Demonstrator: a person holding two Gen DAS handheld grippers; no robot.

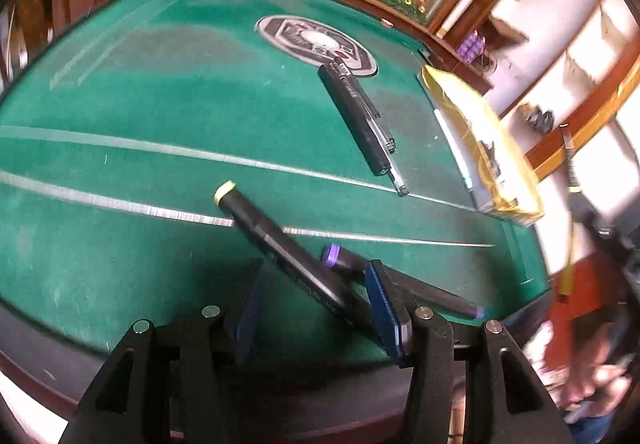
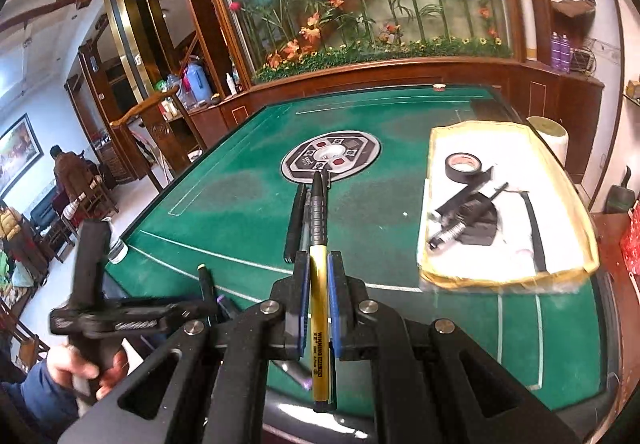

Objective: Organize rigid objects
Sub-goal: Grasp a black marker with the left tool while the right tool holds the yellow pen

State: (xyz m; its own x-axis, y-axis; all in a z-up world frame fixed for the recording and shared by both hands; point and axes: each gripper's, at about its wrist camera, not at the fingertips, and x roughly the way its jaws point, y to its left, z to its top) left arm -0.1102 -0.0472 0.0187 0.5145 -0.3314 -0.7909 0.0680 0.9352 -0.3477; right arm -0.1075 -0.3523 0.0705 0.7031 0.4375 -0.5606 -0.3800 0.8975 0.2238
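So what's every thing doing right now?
Right tongs: shut on yellow pen.
Left tongs: open around yellow-capped marker.
Purple marker: lying under that marker.
Black pens: lying side by side on table.
Tray: holds tape roll, lying flat.

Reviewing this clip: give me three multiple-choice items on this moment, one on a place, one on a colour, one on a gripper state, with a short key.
1. Where is the roll of black tape?
A. On the yellow-rimmed tray
B. On the round centre plate
C. On the floor

2. What colour is the barrel of the pen in the right gripper?
A. Red
B. Yellow
C. White

3. How does the left gripper stand?
A. Shut on a marker
B. Out of view
C. Open, fingers either side of the yellow-capped marker

Key: 1 A, the tape lies inside the tray; 2 B, a yellow barrel shows between the pads; 3 C, the fingers stand apart.
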